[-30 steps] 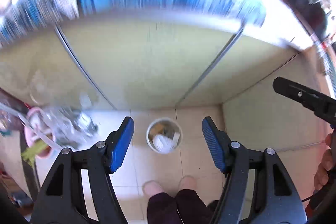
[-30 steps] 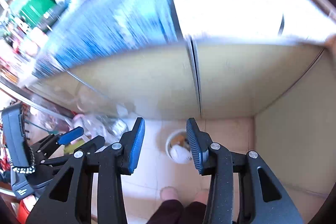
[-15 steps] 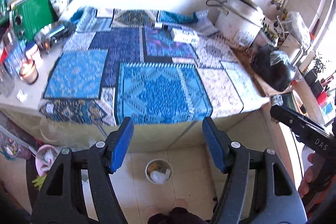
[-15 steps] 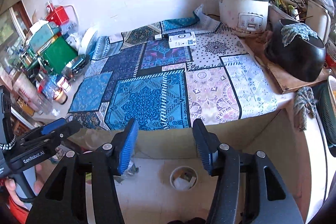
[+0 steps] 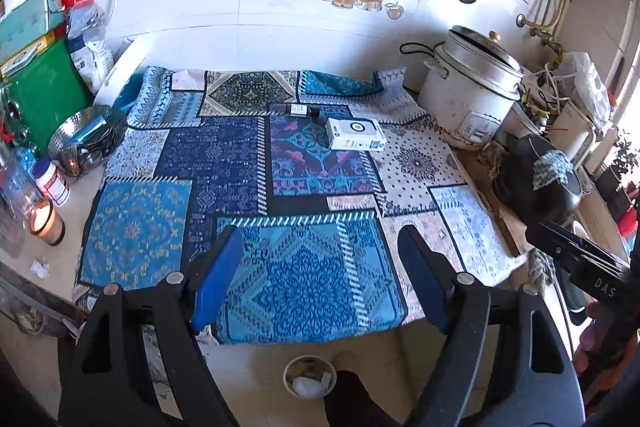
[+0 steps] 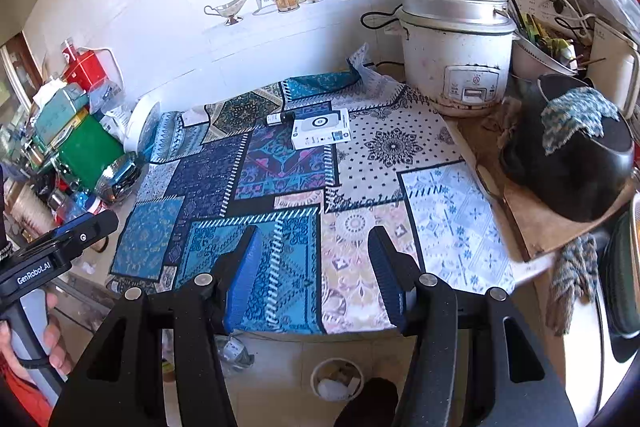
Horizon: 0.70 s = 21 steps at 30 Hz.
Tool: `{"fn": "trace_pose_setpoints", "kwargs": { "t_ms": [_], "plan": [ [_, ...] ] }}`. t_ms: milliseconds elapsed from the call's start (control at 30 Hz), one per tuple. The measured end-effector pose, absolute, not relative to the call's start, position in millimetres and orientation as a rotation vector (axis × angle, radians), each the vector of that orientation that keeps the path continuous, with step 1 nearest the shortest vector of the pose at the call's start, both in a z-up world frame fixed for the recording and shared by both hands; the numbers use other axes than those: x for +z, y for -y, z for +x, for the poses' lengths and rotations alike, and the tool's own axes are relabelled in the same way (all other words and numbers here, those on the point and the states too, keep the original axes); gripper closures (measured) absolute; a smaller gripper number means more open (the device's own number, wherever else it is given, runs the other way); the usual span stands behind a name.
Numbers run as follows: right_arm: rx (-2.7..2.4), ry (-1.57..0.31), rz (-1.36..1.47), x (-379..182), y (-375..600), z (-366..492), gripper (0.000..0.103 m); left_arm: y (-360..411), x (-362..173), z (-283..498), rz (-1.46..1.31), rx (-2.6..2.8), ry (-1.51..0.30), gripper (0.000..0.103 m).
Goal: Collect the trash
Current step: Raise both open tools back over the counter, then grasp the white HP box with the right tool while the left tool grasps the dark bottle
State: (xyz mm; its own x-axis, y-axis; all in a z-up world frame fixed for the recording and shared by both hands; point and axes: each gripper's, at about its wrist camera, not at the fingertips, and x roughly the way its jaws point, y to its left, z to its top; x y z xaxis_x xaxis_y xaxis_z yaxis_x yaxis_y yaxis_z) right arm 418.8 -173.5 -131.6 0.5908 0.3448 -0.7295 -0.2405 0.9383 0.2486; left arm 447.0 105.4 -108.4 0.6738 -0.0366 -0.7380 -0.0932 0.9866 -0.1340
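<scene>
Left wrist view: white box (image 5: 356,134) lies far, long axis across; left gripper (image 5: 320,283) empty, jaws opening.

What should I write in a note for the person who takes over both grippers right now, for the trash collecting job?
Left gripper: jaws opening, nothing between them, above the front of the counter.
Right gripper: jaws apart, empty, beside the left one.
Trash bin: on the floor below the counter edge, already holding crumpled paper and scraps.
On the patterned cloth: a white box and a small dark bottle near the back.
A small crumpled white scrap lies on the bare counter at the left, near the lit candle.
Done: some trash is in the bin.
Left: probably that scrap, and perhaps the box and the bottle, if they are waste.
</scene>
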Motion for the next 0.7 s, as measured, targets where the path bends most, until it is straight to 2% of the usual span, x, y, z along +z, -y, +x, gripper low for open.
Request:
{"fn": "trace_pose_setpoints", "kwargs": {
  "t_ms": [367, 700],
  "plan": [
    [0.417, -0.975, 0.043, -154, 181, 559, 0.050, -116, -146, 591, -0.245, 0.155, -0.936, 0.023],
    [0.377, -1.118, 0.081, -207, 150, 619, 0.050, -146, -212, 728, -0.166, 0.078, -1.071, 0.023]
  ]
}}
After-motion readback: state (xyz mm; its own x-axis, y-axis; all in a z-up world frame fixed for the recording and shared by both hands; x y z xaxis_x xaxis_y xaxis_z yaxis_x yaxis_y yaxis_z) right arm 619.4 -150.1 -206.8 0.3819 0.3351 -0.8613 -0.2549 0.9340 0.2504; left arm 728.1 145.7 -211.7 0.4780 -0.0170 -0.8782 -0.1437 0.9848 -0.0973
